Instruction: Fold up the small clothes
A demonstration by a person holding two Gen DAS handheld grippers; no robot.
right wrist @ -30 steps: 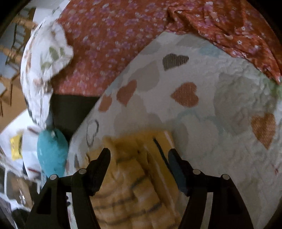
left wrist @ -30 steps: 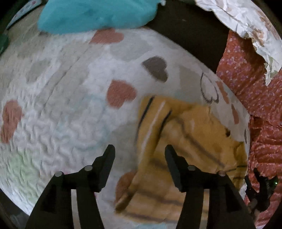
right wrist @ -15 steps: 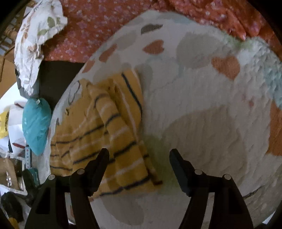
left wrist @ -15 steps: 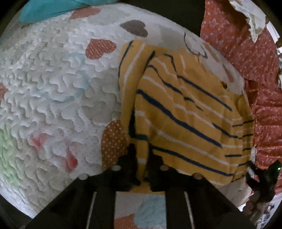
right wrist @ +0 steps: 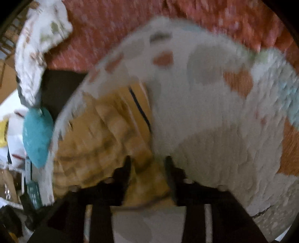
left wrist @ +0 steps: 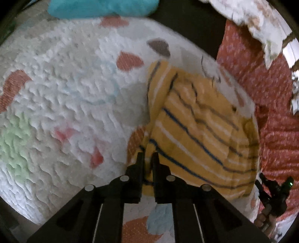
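Note:
A small yellow garment with blue and white stripes (left wrist: pixel 201 129) lies partly folded on a white quilt with heart prints (left wrist: pixel 65 93). My left gripper (left wrist: pixel 148 158) is shut on the garment's near left corner. In the blurred right wrist view the same garment (right wrist: pixel 104 134) lies left of centre, and my right gripper (right wrist: pixel 147 162) stands around its near corner with the jaws partly closed; the blur hides whether they pinch the cloth. The right gripper also shows small at the left wrist view's lower right (left wrist: pixel 274 188).
A red floral sheet (left wrist: pixel 271 104) lies beyond the quilt's right edge, with a white floral cloth (left wrist: pixel 261 20) above it. A teal cushion (left wrist: pixel 101 7) sits at the quilt's far edge. Boxes and clutter (right wrist: pixel 11 168) lie past the quilt at the left.
My left gripper closed on the garment's near corner. My right gripper moved onto the garment's opposite corner and its jaws narrowed around the cloth.

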